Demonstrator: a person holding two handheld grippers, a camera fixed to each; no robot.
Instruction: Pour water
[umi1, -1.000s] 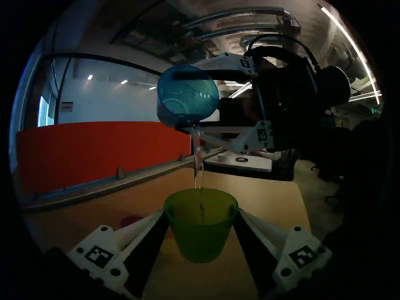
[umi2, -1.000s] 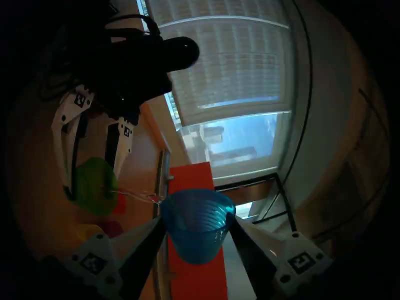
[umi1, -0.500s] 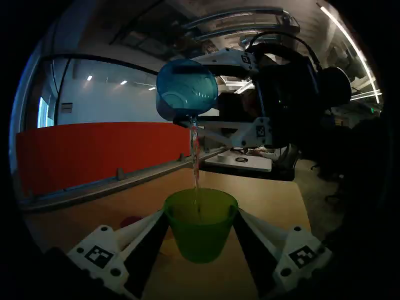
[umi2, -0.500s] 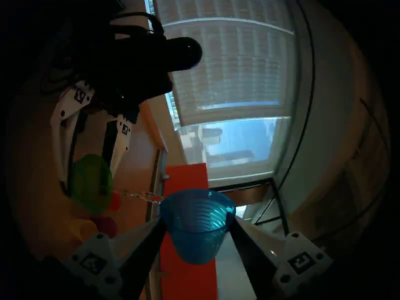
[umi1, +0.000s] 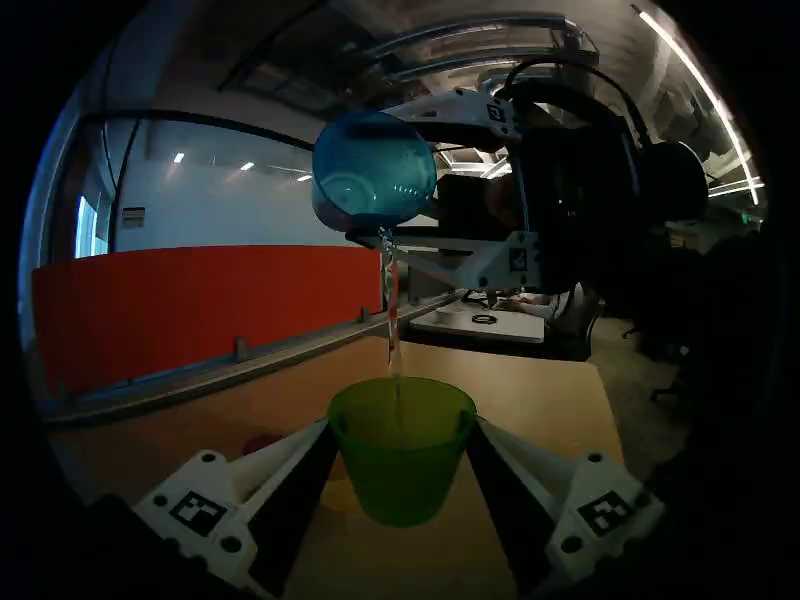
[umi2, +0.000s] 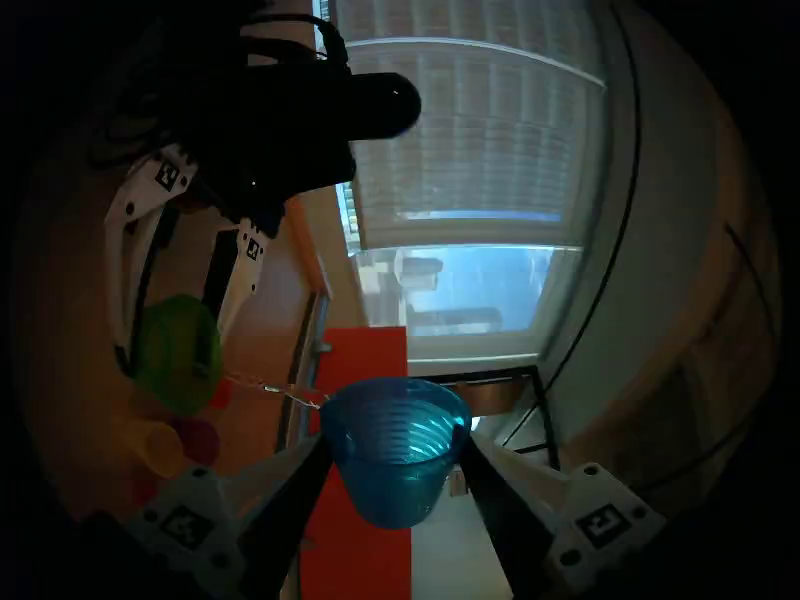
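Wooden counter (umi1: 530, 390) before an orange partition (umi1: 200, 300): the left tool (umi1: 402, 440) clamps the green plastic cup (umi1: 402, 470), the right tool (umi2: 395, 445) clamps mid-wall the tilted blue plastic cup (umi2: 392, 465) above it, a water stream (umi1: 390, 300) falls between; both cups are likely light, thin-walled and easily squashed.

Left tongs (umi1: 401, 432) level and gripping; right tongs (umi2: 393, 445) tipped sideways above, gripping.

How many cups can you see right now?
2. A green cup upright in the left gripper; a blue cup tipped above it in the right gripper. Blurry shapes on the table may be more.
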